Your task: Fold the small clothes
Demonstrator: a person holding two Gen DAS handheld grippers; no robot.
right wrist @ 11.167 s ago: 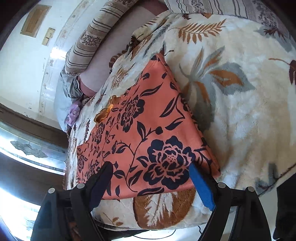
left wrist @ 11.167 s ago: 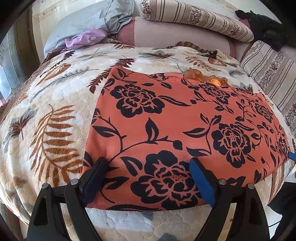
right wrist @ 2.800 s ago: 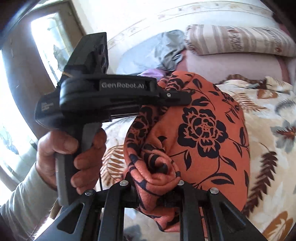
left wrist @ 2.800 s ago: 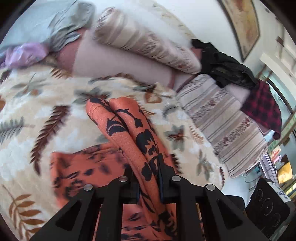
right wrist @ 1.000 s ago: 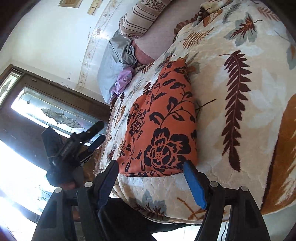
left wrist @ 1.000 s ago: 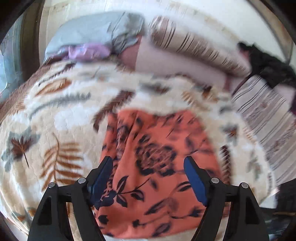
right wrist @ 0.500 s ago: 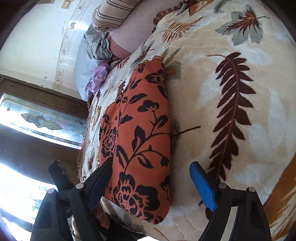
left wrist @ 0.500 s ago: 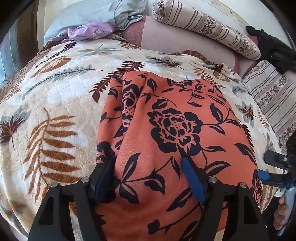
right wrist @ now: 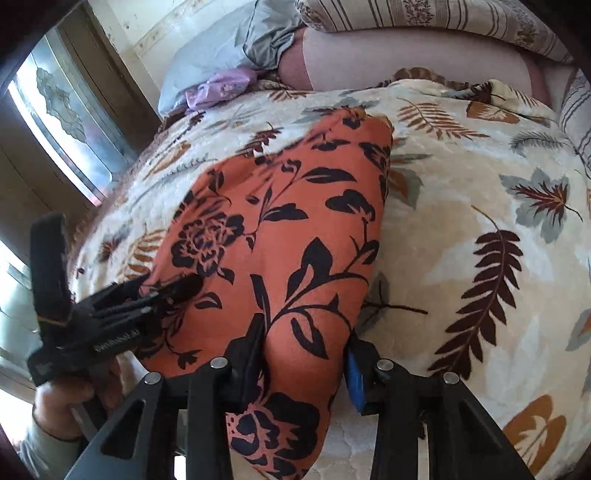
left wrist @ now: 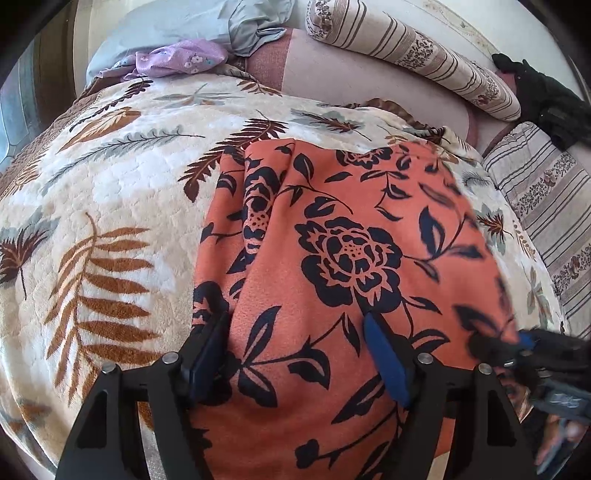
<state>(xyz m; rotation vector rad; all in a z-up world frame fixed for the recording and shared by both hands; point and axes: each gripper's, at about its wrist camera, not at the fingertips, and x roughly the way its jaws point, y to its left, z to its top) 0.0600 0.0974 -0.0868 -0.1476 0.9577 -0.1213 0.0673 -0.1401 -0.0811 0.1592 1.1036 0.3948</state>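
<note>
We've got one orange floral cloth folded lengthwise on the leaf-print blanket of the bed. Our left tool is spread wide, its fingers resting on the cloth's near end and gripping nothing. Our right tool is half closed around a raised fold at the cloth's near right edge, both fingers touching the fabric. Behind lie two striped bolsters, one grey pillow and one lilac garment.

Orange garment with black flowers — folded lengthwise, lying flat — rumpled along one edge.
</note>
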